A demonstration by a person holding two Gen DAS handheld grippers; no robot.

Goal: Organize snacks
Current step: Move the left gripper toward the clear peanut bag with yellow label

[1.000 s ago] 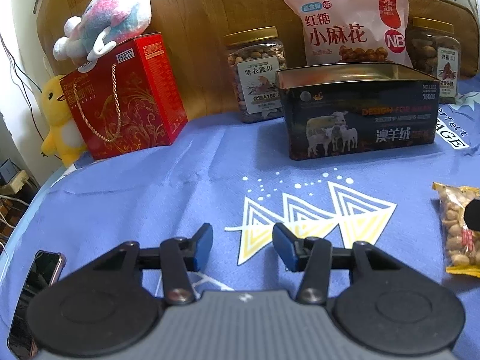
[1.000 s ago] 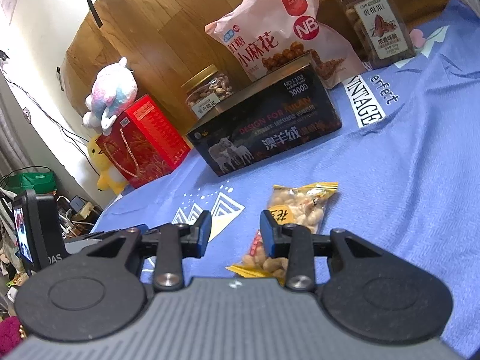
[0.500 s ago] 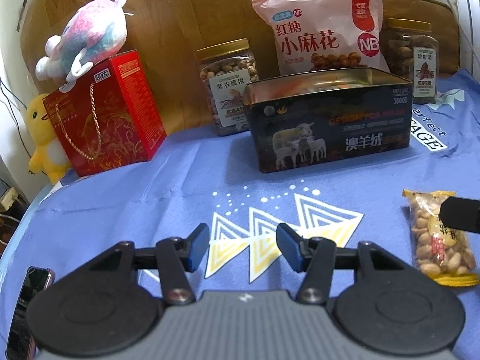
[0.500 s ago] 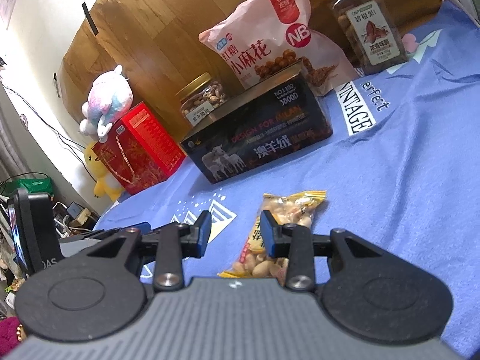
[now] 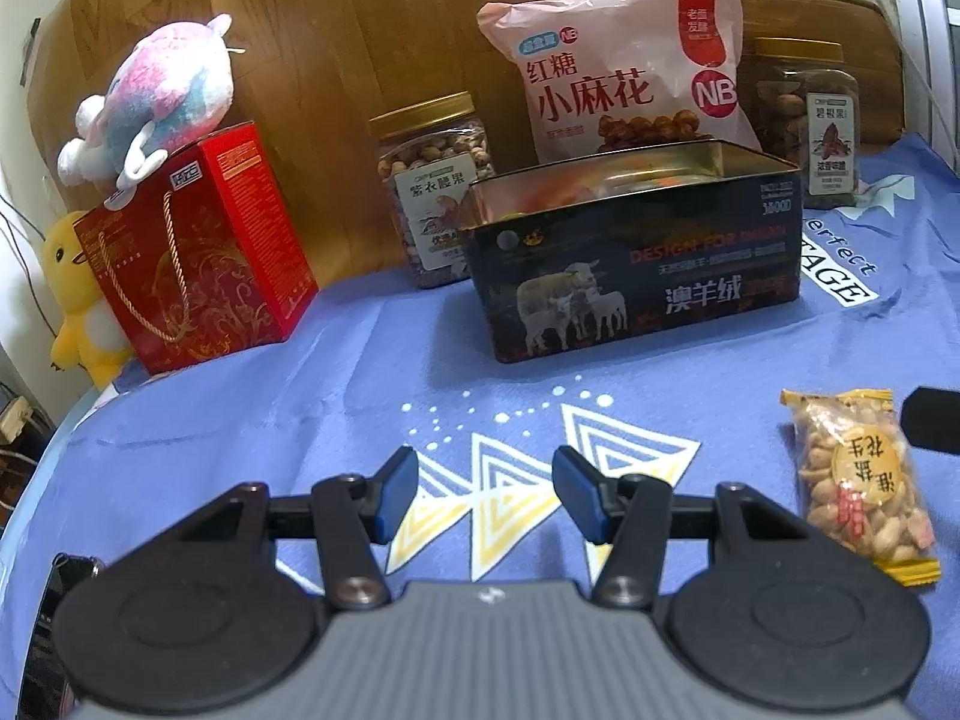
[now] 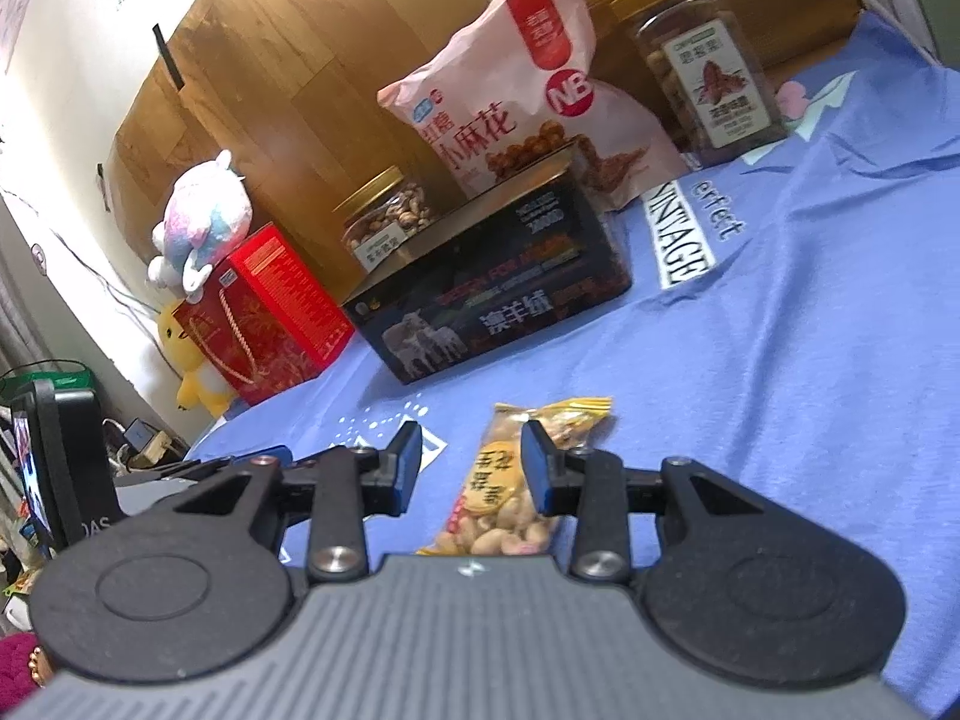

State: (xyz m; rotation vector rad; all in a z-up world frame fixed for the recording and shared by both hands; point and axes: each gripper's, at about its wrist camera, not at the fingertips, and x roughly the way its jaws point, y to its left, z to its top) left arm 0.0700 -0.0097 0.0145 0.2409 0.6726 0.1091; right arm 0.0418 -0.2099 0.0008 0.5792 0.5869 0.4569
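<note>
One small peanut packet point(image 6: 510, 492) lies flat on the blue cloth point(image 6: 810, 390), at about six o'clock from the open dark tin point(image 6: 498, 300). I judge it light, crinkly and slippery, its loose nuts shifting under pressure, so a hold across the middle of its width seems safest. The right gripper point(image 6: 471, 465) hovers over it, jaws partly apart and straddling the near half, pads not pressing. At nine o'clock from the packet, the left gripper point(image 5: 485, 495) has just been opening, with nothing between its jaws.
</note>
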